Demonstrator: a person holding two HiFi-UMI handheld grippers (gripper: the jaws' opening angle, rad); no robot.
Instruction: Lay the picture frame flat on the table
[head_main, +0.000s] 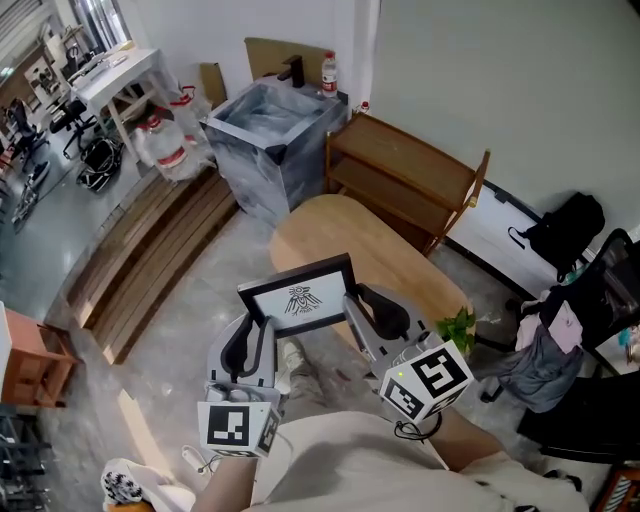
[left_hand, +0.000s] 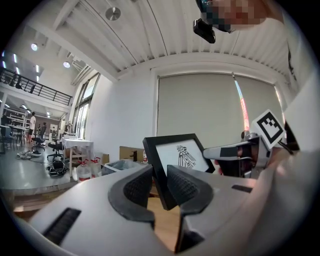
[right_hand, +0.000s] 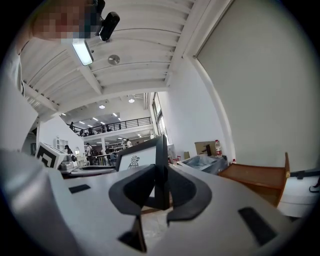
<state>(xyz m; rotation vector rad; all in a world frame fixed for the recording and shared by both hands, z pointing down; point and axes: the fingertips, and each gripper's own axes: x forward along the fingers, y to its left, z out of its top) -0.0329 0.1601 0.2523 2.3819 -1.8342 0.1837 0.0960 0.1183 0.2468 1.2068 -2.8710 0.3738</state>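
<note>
The left gripper (head_main: 258, 335) pinches the frame (head_main: 300, 298) by its left edge; in the left gripper view the two jaws (left_hand: 160, 187) press on either side of the black border near the frame's (left_hand: 175, 155) lower corner. The right gripper (head_main: 362, 308) clamps the opposite edge, with its jaws (right_hand: 159, 192) closed on the frame's (right_hand: 160, 165) side, seen edge-on. The frame spans the gap between the two grippers, tilted back with its print facing up. The table (head_main: 400, 255) lies ahead of and below both grippers. A plant (head_main: 458, 325) sits just right of the right gripper.
</note>
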